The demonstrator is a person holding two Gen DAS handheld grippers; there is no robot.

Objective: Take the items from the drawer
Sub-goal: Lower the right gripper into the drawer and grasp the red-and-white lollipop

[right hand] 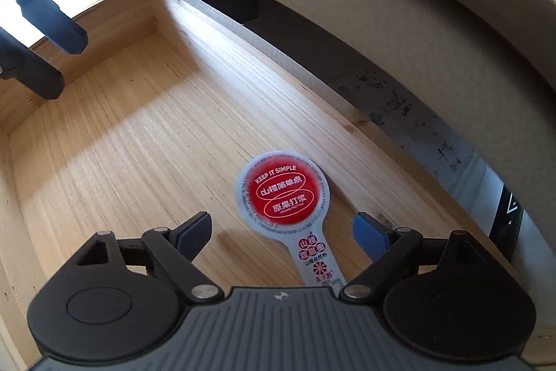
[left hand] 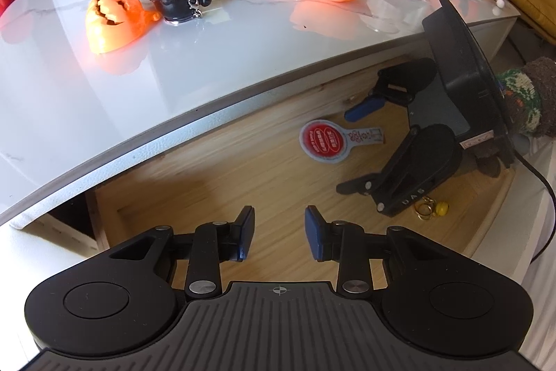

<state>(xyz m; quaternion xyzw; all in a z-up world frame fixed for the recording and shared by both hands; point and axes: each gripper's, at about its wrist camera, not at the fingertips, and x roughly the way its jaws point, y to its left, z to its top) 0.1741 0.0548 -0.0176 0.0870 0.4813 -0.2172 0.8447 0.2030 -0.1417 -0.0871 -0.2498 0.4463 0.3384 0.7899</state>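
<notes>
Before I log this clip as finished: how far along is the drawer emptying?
Toys such as the orange pumpkin shell lie on the tabletop, perhaps already taken out. In hand: nothing yet; the right gripper is open around the red-and-white snack packet on the drawer floor. Left: that packet and the small yellow bell. The left gripper is open and empty.

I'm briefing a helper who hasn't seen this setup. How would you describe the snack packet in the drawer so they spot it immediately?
Look into the open wooden drawer under the grey tabletop. On its bare floor lies a flat lollipop-shaped snack packet, between the open right tool's fingers. Its round red face reads KEEP IT SIMPLE above a white tab, unlike the small gold keyring with a yellow bell nearby.
</notes>
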